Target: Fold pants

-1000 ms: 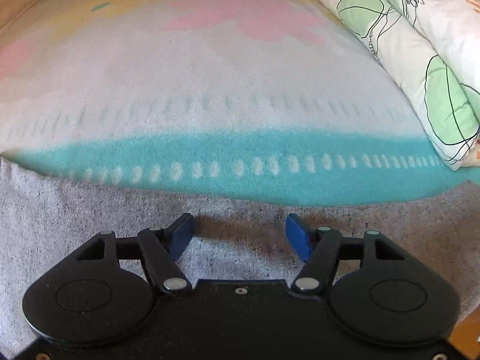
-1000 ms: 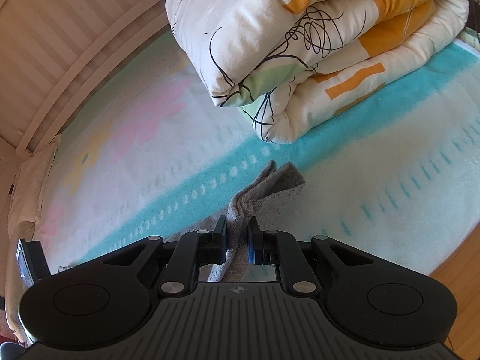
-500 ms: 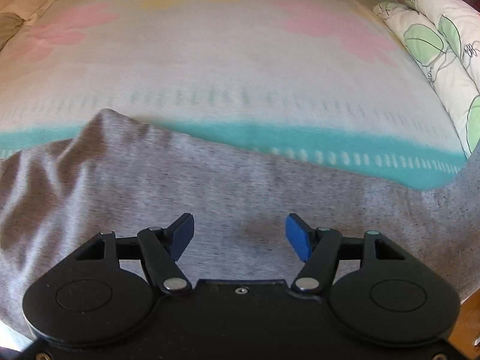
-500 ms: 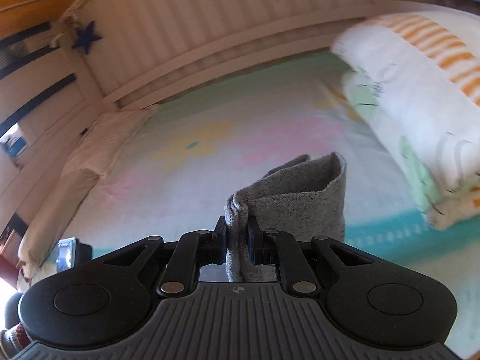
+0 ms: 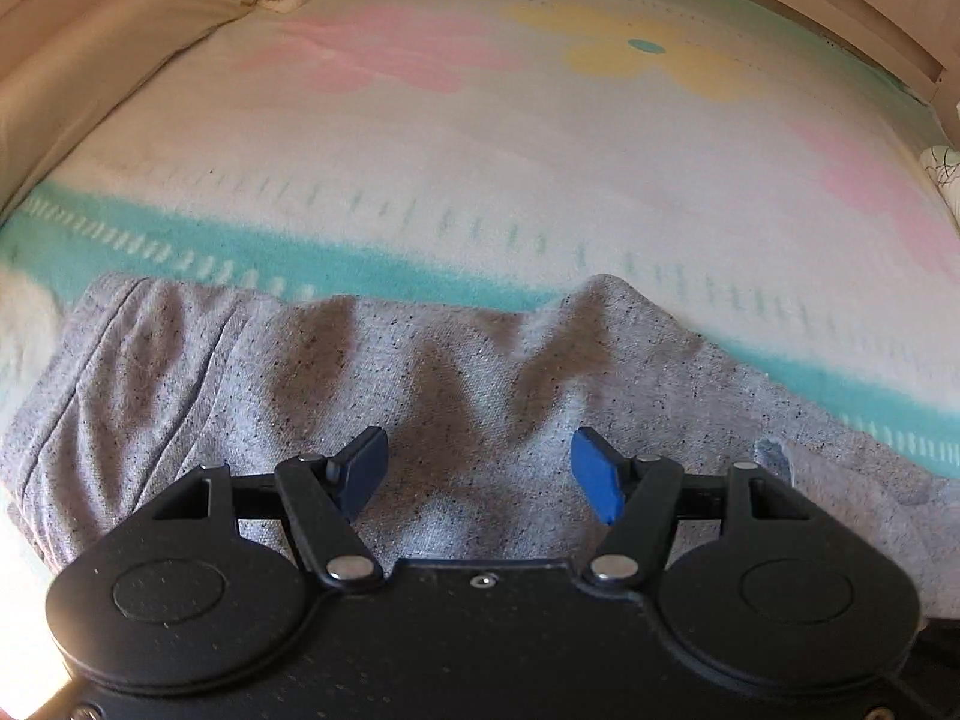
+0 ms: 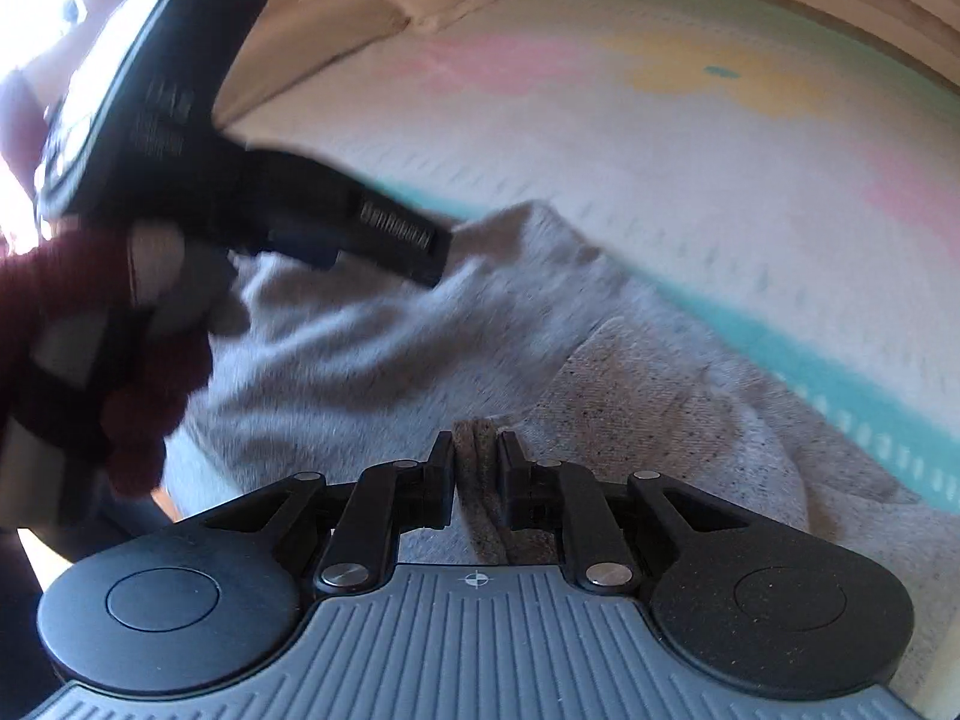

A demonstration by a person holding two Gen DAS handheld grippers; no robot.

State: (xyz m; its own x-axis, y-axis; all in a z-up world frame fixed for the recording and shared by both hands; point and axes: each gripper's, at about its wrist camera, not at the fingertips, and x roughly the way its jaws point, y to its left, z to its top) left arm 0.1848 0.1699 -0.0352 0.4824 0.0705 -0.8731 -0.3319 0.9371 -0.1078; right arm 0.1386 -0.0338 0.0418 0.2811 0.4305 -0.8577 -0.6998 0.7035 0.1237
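Observation:
Grey speckled pants (image 5: 336, 372) lie rumpled on a pastel blanket on the bed; they also show in the right wrist view (image 6: 630, 384). My left gripper (image 5: 477, 468) is open, blue pads spread, just above the grey cloth with nothing between them. My right gripper (image 6: 477, 462) is shut on a bunched fold of the pants and holds it low over the rest of the cloth. In the right wrist view the left gripper's black body (image 6: 240, 180) and the person's hand in a dark red sleeve (image 6: 90, 360) are at the left.
The blanket (image 5: 480, 180) has a teal stripe and pink and yellow flowers. A beige pillow (image 5: 120, 30) lies at the far left by the bed's wooden frame (image 5: 840, 0). An edge of the printed duvet (image 5: 945, 174) shows at the far right.
My right gripper has swung left and down with the pant fold, bringing it over the rest of the pants. My left gripper has moved left along the cloth, still open.

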